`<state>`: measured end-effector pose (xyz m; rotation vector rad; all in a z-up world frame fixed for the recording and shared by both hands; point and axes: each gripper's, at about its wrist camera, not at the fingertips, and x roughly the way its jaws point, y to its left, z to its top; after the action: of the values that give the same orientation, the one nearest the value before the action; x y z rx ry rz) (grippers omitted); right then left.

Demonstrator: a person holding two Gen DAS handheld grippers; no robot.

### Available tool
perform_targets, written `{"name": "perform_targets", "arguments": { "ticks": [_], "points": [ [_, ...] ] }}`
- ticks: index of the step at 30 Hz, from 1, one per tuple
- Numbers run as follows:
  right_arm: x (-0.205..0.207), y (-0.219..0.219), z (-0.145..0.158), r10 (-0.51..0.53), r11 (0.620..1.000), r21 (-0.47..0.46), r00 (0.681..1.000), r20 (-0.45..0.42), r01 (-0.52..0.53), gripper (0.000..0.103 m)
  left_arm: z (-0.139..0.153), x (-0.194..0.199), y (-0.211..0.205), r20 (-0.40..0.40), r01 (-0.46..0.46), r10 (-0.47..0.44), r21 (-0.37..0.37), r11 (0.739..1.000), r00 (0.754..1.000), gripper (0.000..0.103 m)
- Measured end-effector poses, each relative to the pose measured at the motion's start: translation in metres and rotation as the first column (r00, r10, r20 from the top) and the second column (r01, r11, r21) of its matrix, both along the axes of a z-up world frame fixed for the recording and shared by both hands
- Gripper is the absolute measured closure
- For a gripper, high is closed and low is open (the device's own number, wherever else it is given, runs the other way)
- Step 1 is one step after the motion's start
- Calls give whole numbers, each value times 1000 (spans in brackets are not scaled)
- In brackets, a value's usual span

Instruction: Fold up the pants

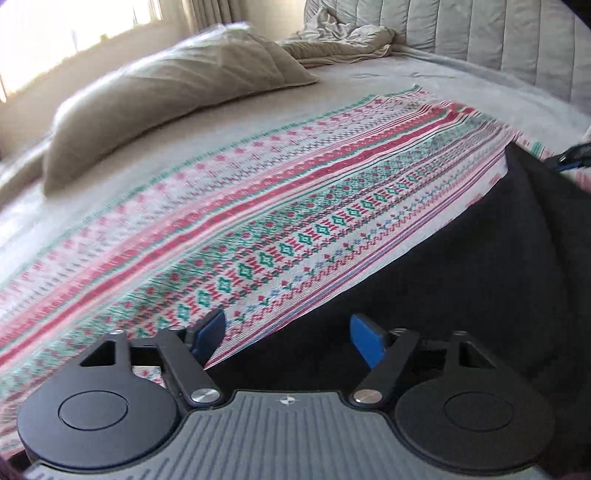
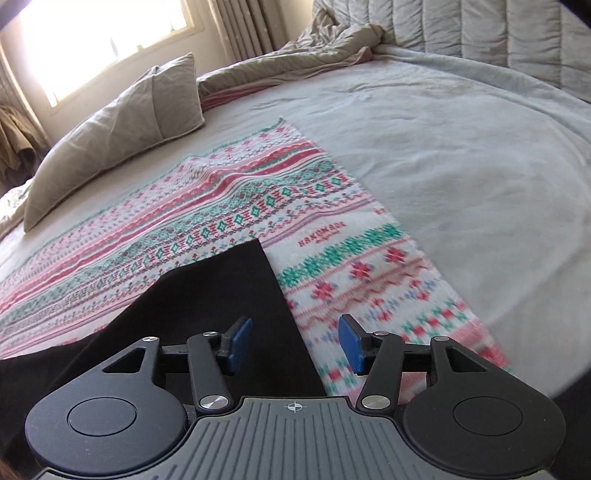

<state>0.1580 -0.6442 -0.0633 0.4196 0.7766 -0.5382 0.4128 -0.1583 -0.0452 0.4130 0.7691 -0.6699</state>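
Note:
The black pants (image 1: 461,280) lie flat on a patterned red, green and white blanket (image 1: 258,206) spread on the bed. My left gripper (image 1: 288,338) is open and empty, hovering over the pants' long edge. In the right wrist view the pants (image 2: 207,306) end in a square corner, and the blanket (image 2: 236,206) reaches beyond it. My right gripper (image 2: 295,341) is open and empty, just above the pants' right edge where it meets the blanket. The tip of the right gripper (image 1: 567,157) shows at the far right of the left wrist view.
A beige pillow (image 1: 162,99) lies on the bed left of the blanket. A crumpled duvet (image 2: 295,55) is bunched against the padded headboard (image 2: 498,33). The grey sheet (image 2: 461,155) stretches to the right. A bright window (image 2: 96,37) is at the back left.

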Motion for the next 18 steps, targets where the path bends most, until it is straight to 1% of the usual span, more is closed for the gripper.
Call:
{"name": "perform_targets", "arguments": {
  "ticks": [1,2,3,4,5,6,7,8,9,11,12,13,14,16,18],
  "points": [
    [4,0,-1,9,1000,-10,1000,6,-9,50,0,4,1,-52,12,-13,-18,1000,999,45],
    [8,1,-2,17,1000,-17,1000,11,-17,50,0,7,2,-98,22,-26,-41,999,995,52],
    [11,2,-2,25,999,-21,1000,14,-25,50,1,7,3,-125,26,-33,-58,998,992,59],
    [15,3,-3,37,999,-21,999,14,-37,51,2,7,3,-138,31,-39,-61,998,990,63],
    [18,5,-3,47,999,-23,999,12,-47,54,2,4,2,-140,34,-42,-62,997,989,66],
    [22,8,-3,59,998,-28,998,8,-59,61,2,3,1,-143,33,-42,-66,997,989,74],
    [26,11,-5,77,996,-38,997,1,-77,65,2,1,1,-146,31,-41,-73,997,988,84],
    [30,16,-6,94,994,-62,995,-18,-95,72,2,-1,1,-143,27,-39,-83,996,989,90],
    [32,21,-8,103,990,-90,994,-34,-106,86,2,-5,1,-134,19,-32,-95,995,990,97],
    [33,27,-8,127,984,-122,991,-44,-131,98,4,-9,3,-87,8,-17,-102,995,996,99],
    [32,29,-7,119,983,-139,992,-43,-124,98,6,-13,3,-50,7,-13,-107,994,999,99],
    [32,31,-4,108,979,-168,993,-40,-113,98,9,-17,6,-9,-4,3,-129,992,1000,99],
    [30,32,-1,103,976,-191,994,-30,-107,98,11,-14,9,15,-24,26,-156,988,1000,99],
    [28,32,5,88,970,-227,996,-5,-87,98,16,-12,16,60,-81,97,-225,971,993,99],
    [31,31,10,85,967,-244,996,25,-77,98,18,-8,13,101,-124,153,-249,961,983,99]
  ]
}}
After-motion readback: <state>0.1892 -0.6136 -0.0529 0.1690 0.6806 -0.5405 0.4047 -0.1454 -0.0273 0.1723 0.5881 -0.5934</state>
